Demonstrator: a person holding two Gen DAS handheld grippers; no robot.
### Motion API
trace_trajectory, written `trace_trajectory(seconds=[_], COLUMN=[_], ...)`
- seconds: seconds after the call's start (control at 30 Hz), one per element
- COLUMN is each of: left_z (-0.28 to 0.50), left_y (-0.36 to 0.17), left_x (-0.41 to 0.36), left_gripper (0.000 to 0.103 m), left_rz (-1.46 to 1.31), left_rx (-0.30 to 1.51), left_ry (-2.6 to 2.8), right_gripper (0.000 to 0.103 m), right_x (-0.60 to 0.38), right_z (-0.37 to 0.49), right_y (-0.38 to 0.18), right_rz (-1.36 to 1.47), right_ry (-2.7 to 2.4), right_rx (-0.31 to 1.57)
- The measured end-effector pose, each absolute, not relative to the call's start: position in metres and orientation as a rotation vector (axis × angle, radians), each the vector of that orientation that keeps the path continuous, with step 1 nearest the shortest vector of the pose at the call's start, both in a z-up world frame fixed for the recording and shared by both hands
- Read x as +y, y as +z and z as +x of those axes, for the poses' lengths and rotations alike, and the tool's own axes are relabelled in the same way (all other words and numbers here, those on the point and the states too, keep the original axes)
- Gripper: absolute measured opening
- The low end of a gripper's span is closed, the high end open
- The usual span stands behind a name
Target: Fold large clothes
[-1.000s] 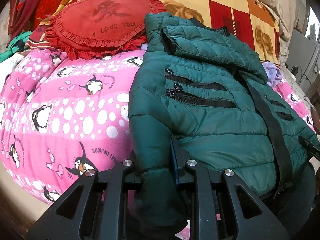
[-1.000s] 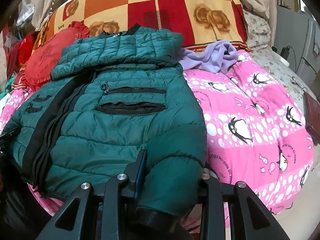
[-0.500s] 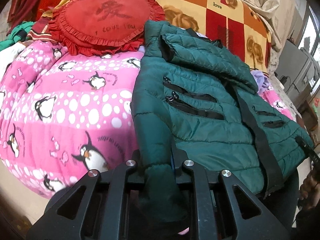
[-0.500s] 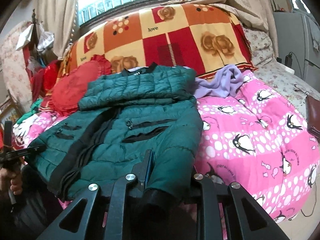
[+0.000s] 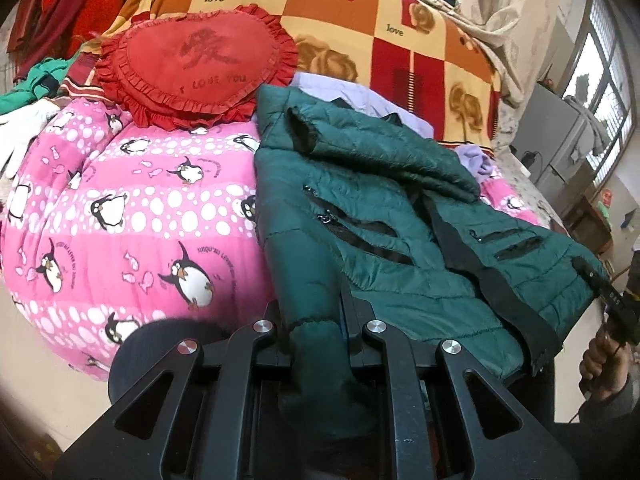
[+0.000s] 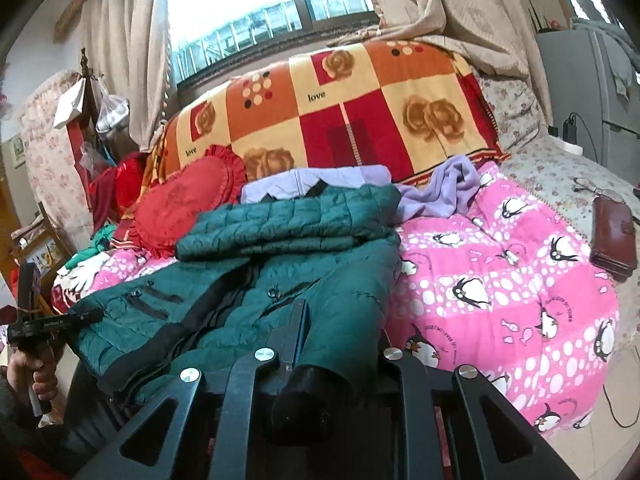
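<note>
From the left wrist, the left gripper [image 5: 314, 320] has its fingers clamped tight on a sleeve of the green puffer jacket [image 5: 400, 216], the cuff hanging down between them. The jacket lies front up on the pink penguin quilt [image 5: 132, 216] of the bed, its hem at the near edge. Open quilt spreads to the jacket's left, up to the red heart cushion [image 5: 196, 64] at the far side. At the right edge a hand [image 5: 604, 364] grips the other tool's handle.

From the right wrist, the right gripper [image 6: 326, 344] is likewise pinched shut on the other sleeve, black cuff lining showing. The jacket's hood is folded flat over its chest, front zip band dark. Bare quilt lies open to the right, as far as a brown wallet [image 6: 614, 240] near the bed's right edge. A lilac garment [image 6: 440, 192] sits behind the hood.
</note>
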State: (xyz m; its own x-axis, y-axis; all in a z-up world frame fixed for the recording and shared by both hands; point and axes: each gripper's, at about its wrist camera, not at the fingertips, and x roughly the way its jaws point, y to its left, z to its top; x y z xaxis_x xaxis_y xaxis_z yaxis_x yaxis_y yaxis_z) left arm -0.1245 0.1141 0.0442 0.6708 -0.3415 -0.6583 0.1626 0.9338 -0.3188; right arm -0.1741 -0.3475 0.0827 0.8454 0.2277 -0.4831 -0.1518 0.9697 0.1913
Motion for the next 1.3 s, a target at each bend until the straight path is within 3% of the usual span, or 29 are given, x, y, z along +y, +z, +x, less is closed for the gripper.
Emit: trace_trajectory(seconds=[0.43,0.73,1.3], left_z=[-0.137,-0.067,0.062], left_y=[0.089,0.127,0.15], left_x=[0.113,0.108,0.103], left_gripper=[0.013,0.013,0.013], left_rz=[-0.253,-0.333,-0.451], left_rx=[0.702,0.599,0.489], left_ry=[-0.293,-0.266,-0.1], right_gripper=[0.018,0.018,0.018], right_x=[-0.363,-0.365,-0.355], right_z=[-0.194,-0.133,0.024], right_y=[0.117,0.14,0.176], right_rz=[0.186,0.179,0.294], right_ry=[0.212,0.105,-0.002], right_rx=[0.433,0.392,0.303])
